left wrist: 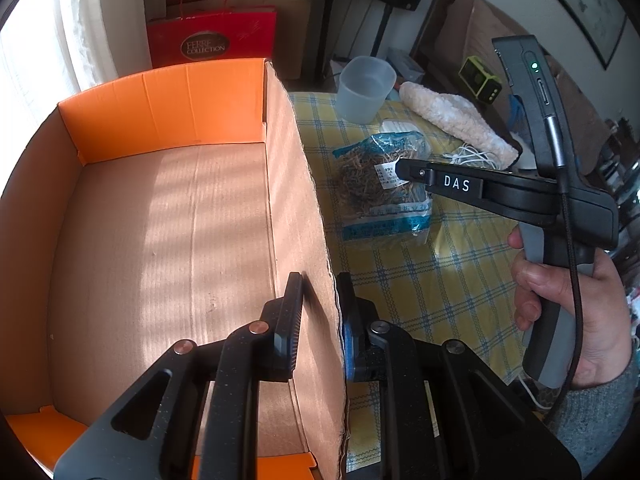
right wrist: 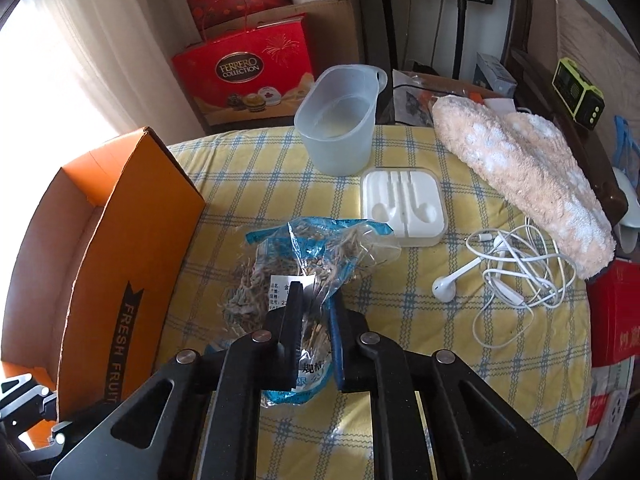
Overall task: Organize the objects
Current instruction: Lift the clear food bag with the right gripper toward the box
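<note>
Your left gripper (left wrist: 320, 320) pinches the near side wall of the orange cardboard box (left wrist: 160, 216), one pad inside, one outside, steadying it. Your right gripper (right wrist: 316, 312) has its fingers pressed together on the near part of the clear bag of dried herbs (right wrist: 304, 276), which lies on the yellow checked tablecloth (right wrist: 400, 320) just beside the box, near the white earphone case (right wrist: 404, 208).

Risks, as a judgement: the grip is on thin, slack film, so the bag may slip out or tear on the lift. The hanging end could also catch the box wall on the way over.

The bag's long axis runs away from you toward the plastic jug (right wrist: 340, 128); its crumpled top end points that way.
</note>
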Available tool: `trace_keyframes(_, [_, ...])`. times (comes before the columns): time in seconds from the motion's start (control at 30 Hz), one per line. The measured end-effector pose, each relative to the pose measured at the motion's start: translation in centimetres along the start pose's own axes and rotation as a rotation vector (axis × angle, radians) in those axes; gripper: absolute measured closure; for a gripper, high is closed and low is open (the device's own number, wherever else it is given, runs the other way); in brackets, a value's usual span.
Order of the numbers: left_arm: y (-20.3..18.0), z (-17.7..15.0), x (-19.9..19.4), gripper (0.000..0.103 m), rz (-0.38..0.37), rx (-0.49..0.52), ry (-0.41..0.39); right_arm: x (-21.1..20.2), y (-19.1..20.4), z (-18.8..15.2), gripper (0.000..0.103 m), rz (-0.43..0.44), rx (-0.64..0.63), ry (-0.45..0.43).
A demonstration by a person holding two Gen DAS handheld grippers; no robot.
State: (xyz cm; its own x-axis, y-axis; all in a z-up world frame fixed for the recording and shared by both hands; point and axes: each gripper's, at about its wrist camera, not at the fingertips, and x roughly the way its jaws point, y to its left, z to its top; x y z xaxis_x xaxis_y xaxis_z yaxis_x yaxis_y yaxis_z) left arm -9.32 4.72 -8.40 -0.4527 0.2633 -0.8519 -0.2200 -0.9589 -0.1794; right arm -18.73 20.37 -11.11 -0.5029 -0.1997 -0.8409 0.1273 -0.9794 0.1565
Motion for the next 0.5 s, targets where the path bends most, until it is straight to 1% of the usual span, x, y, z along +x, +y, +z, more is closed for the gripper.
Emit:
trace_keyframes(0.07, [-0.1, 0.0, 0.0, 0.088, 0.001, 0.002, 0.0, -0.6, 0.0, 0.1, 0.096, 0.024, 0.002, -0.012])
trace_keyframes(0.17, [-0.1, 0.0, 0.1, 0.088, 0.001, 0.001, 0.0, -2.0, 0.0, 0.5, 0.097, 0.03, -0.009, -0.043])
trace_keyframes(0.4, [-0.1, 0.0, 0.1, 0.088, 0.0, 0.0, 0.0, -6.5, 0.7, 2.3, 0.097, 0.053, -0.046, -0.124])
trace_keyframes(0.5, [-0.1, 0.0, 0.0, 0.088, 0.001, -0.002, -0.001, -8.3, 1.2, 3.5, 0.097, 0.102, -0.049, -0.149])
